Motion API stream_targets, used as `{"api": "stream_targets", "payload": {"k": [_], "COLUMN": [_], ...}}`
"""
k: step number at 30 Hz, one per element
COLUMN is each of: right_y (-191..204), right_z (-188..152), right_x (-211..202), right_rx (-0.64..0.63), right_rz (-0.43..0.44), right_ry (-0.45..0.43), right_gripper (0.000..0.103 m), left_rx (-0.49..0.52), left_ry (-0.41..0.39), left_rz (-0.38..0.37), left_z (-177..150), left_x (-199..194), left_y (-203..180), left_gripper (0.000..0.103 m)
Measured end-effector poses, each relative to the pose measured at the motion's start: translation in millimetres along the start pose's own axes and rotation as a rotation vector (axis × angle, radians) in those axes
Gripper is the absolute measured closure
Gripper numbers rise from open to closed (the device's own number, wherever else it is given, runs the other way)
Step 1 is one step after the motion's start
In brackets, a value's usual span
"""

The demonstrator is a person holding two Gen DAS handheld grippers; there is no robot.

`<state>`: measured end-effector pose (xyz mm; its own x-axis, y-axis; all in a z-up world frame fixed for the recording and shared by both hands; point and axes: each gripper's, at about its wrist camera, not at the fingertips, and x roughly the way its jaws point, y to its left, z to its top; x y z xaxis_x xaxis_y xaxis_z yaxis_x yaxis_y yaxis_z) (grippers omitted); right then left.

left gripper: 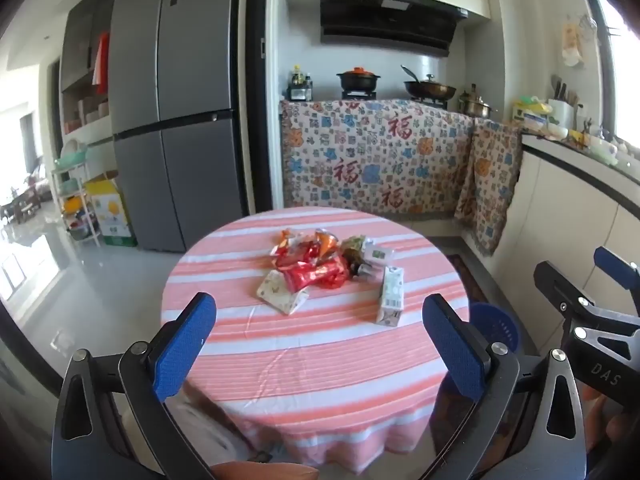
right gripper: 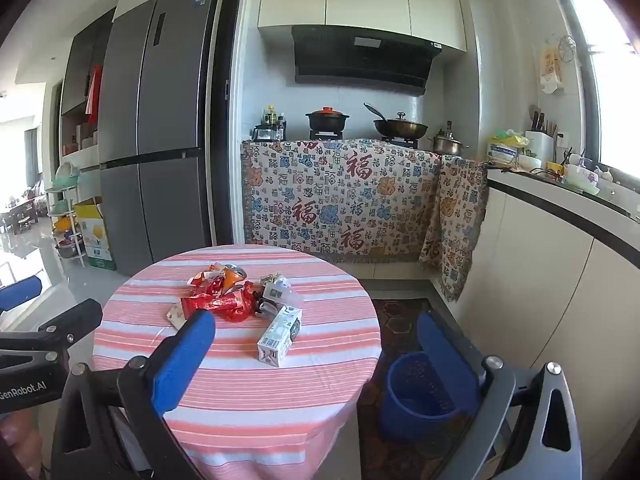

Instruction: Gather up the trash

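Observation:
A pile of trash lies on a round table with a pink striped cloth: red snack wrappers, an orange can, a white patterned wrapper and a white milk carton lying on its side. A blue waste basket stands on the floor to the table's right. My left gripper is open and empty, in front of the table. My right gripper is open and empty, also short of the trash.
A grey fridge stands back left. A stove counter draped in patterned cloth holds pots. A white counter runs along the right wall. A patterned mat lies on the floor by the basket.

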<state>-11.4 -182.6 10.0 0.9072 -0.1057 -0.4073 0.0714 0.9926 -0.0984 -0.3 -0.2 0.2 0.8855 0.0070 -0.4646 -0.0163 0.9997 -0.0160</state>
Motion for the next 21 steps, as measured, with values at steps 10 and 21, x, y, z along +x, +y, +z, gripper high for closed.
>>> {"api": "stream_targets", "payload": {"k": [10, 21], "right_y": [-11, -3], "right_z": [-2, -4], "right_x": [3, 3], "right_rx": [0.007, 0.011], "right_rz": [0.002, -0.012], "right_ry": [0.006, 0.0], "right_gripper": [0.0, 0.0], "left_rx": [-0.005, 0.008], "left_ry": [0.015, 0.019], "left_rz": [-0.002, -0.006], "left_z": [-6, -4], "left_x": [3, 3], "left_y": [-1, -3], "left_gripper": [0.0, 0.0]}}
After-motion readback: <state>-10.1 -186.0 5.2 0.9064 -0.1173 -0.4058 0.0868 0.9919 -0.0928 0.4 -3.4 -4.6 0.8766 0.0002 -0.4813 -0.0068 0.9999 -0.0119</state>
